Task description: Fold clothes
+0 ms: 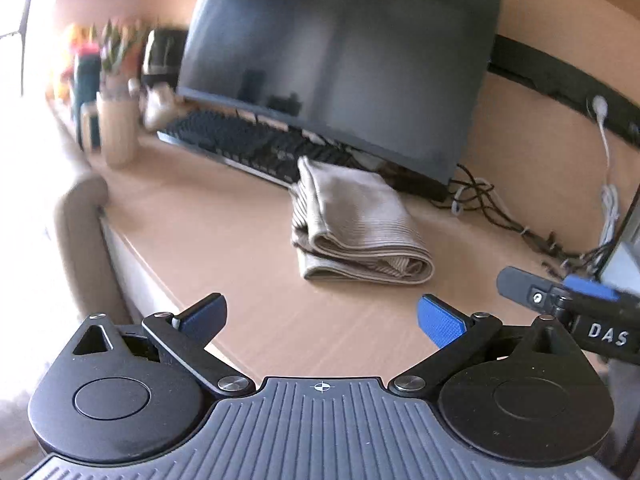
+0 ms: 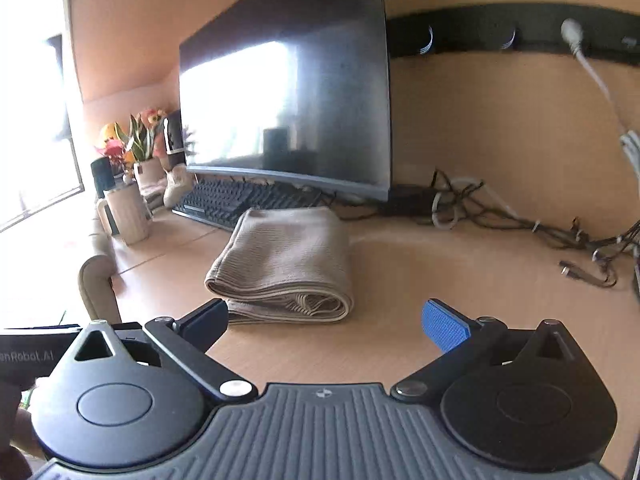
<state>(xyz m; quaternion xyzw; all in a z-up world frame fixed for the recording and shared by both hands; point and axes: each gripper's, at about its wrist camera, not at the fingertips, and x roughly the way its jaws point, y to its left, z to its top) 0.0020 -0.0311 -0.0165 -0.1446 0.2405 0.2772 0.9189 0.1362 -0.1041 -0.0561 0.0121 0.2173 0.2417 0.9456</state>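
A beige ribbed garment [image 1: 356, 224] lies folded in a thick bundle on the wooden desk [image 1: 224, 240], just in front of the keyboard. My left gripper [image 1: 320, 320] hangs open above the desk's near edge, well short of the bundle, with nothing between its blue pads. In the right wrist view the same folded garment [image 2: 284, 264] sits ahead and slightly left. My right gripper [image 2: 326, 322] is open and empty, its left finger close to the bundle's near fold but apart from it. The right gripper's tip [image 1: 560, 300] shows at the right edge of the left wrist view.
A dark monitor [image 1: 340, 64] and black keyboard [image 1: 256, 144] stand behind the garment. A cream mug [image 2: 128, 212] and flower pots [image 2: 140, 140] sit at the back left. Tangled cables [image 2: 520, 220] run along the wall at right. A chair armrest [image 1: 80, 232] lies beside the desk's left edge.
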